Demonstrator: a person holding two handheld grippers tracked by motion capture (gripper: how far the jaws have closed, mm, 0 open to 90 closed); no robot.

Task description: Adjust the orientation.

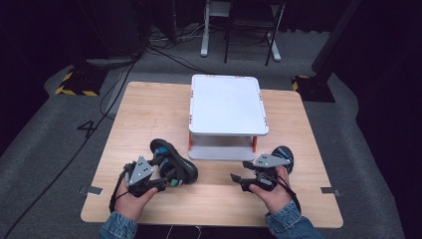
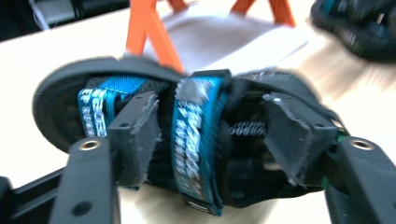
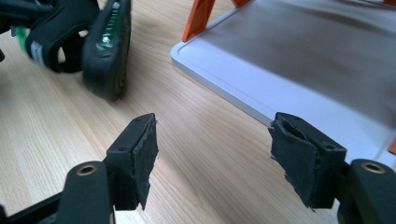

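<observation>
Nearest the person, the left gripper (image 1: 160, 185) has its jaws set wide around a black sandal (image 1: 174, 163) with blue straps; the pads stand off the sandal, which lies on the wooden table (image 1: 149, 114) just left of the white shelf (image 1: 226, 107). The right gripper (image 1: 238, 180), jaws wide with nothing between them, hovers before the shelf; a second sandal (image 1: 284, 155) lies at the shelf's right front corner

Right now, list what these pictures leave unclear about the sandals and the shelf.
- Printing on the blue straps: left gripper view, blurred, unreadable.
- Second sandal: high view, mostly hidden behind the right gripper; in the left gripper view it is cut by the top right edge and blurred.
- Lower tray of the shelf: high view, largely covered by the top tray.
- First sandal: right gripper view, cut by the top left edge.
</observation>
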